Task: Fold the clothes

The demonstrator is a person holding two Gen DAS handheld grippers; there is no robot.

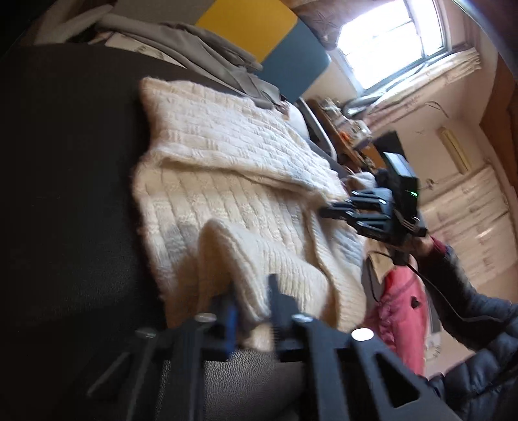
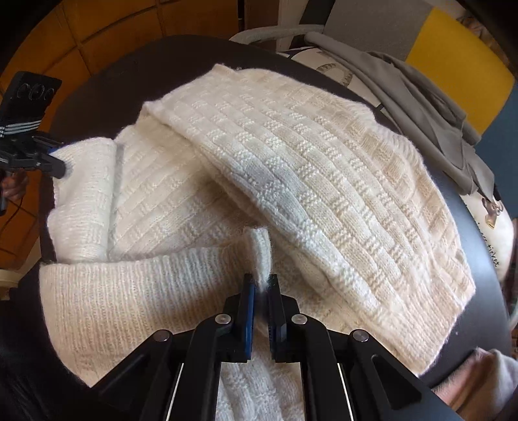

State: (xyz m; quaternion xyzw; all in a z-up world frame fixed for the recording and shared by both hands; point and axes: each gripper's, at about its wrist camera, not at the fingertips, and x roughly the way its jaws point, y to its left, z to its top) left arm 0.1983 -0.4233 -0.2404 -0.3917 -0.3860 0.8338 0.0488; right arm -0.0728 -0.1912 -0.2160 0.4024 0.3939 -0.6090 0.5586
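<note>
A cream knitted sweater (image 1: 226, 168) (image 2: 291, 155) lies partly folded on a black round table (image 1: 64, 162) (image 2: 155, 61). In the left wrist view my left gripper (image 1: 252, 304) is shut on a ribbed fold of the sweater at its near edge. The right wrist view shows that same gripper (image 2: 56, 163) at the far left, clamped on the ribbed hem. My right gripper (image 2: 261, 285) points steeply down and is shut on a pinch of ribbed knit near the sweater's middle. From the left wrist it appears at the sweater's right edge (image 1: 336, 210), held by a hand in a dark padded sleeve.
A grey garment (image 1: 207, 48) (image 2: 414, 97) lies at the table's far side over a white printed cushion (image 2: 492, 233). Behind stand yellow and blue panels (image 1: 259, 26) (image 2: 459, 74). A pink garment (image 1: 401, 311) hangs beside the table. Orange floor (image 2: 81, 32) lies beyond the edge.
</note>
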